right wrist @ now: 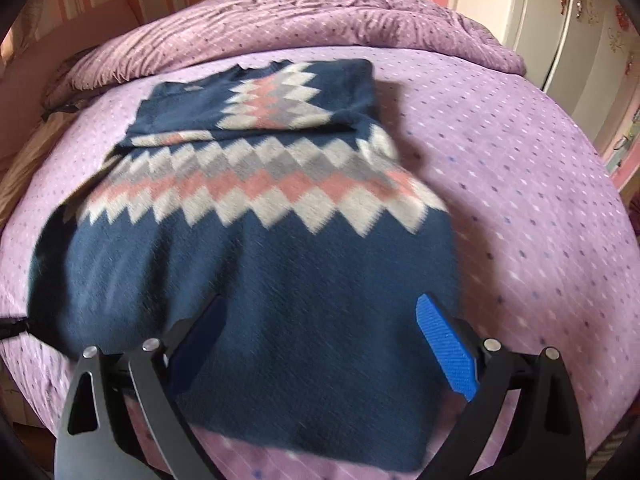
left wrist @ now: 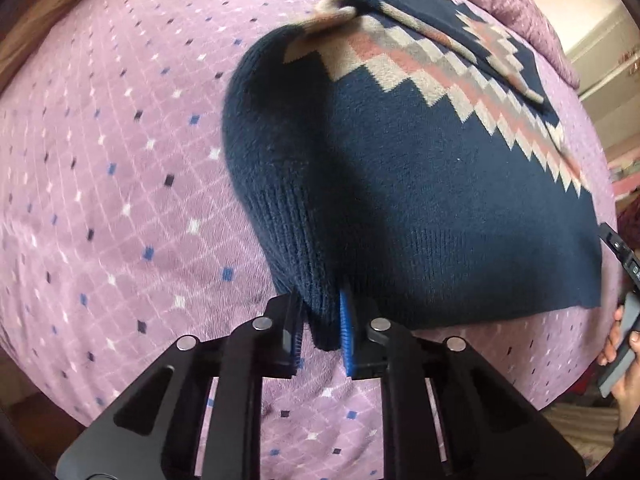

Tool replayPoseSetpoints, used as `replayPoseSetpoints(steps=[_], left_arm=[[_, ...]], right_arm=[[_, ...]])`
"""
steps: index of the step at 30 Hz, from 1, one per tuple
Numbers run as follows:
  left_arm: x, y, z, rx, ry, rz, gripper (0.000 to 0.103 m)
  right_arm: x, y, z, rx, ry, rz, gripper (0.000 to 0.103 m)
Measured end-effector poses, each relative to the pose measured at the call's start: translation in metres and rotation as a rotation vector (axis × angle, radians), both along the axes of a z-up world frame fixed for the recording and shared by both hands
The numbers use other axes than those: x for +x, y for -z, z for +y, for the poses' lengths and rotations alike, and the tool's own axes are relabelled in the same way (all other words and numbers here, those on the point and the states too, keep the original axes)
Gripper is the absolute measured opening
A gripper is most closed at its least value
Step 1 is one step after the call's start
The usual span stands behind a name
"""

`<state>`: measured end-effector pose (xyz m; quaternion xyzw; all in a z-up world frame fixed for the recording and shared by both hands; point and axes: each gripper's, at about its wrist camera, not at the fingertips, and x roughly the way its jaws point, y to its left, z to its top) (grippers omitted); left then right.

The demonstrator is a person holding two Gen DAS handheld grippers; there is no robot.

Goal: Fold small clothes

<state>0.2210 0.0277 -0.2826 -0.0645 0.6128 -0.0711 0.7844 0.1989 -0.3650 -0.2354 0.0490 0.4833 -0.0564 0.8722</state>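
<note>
- A navy knitted sweater with a pink, grey and cream zigzag band was spread on a bed covered by a lilac diamond-patterned quilt.
- The sweater's ribbed cuff was pinched between the closed fingers of the left gripper.
- The right gripper was held wide apart over the hem, gripping nothing.

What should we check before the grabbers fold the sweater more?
1. Left gripper pinching the sweater hem: ok, ribbed edge sits between its pads.
2. Right gripper holding cloth: not ok, jaws wide open above the sweater.
3. Sleeve already folded across the chest: ok.
4. Left side lifted off the bedspread: ok, it curls up.
5. Sweater lying flat: not ok, left part is bunched.
6. Anything under the sweater: cannot tell.
</note>
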Motion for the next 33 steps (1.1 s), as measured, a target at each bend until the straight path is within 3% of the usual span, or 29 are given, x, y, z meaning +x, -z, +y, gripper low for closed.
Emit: replayPoseSetpoints(steps=[6,12,18,20,24,27,33], left_arm=[[0.01,-0.004,-0.012,0.015,0.041,-0.013,0.012],[0.013,0.001,-0.014,0.027,0.045,0.004,0.012],[0.014,0.001,-0.017,0.044,0.062,0.014,0.012],[0.014,0.002,-0.017,0.046,0.064,0.018,0.012],[0.015,0.003,-0.018,0.047,0.071,0.024,0.012],[0.016,0.003,-0.019,0.05,0.083,0.032,0.011],[0.023,0.0,-0.021,0.029,0.1,0.038,0.009]], right_arm=[[-0.038,0.019,-0.03,-0.015,0.06,0.13,0.096],[-0.055,0.037,-0.05,0.046,0.12,0.173,0.096],[-0.051,0.047,-0.047,0.165,0.087,0.217,0.061],[-0.049,0.05,-0.048,0.184,0.09,0.246,0.043],[-0.045,0.049,-0.046,0.181,0.093,0.287,0.029],[-0.041,0.046,-0.043,0.165,0.087,0.32,0.011],[-0.028,0.017,-0.03,0.123,0.022,0.271,0.008]])
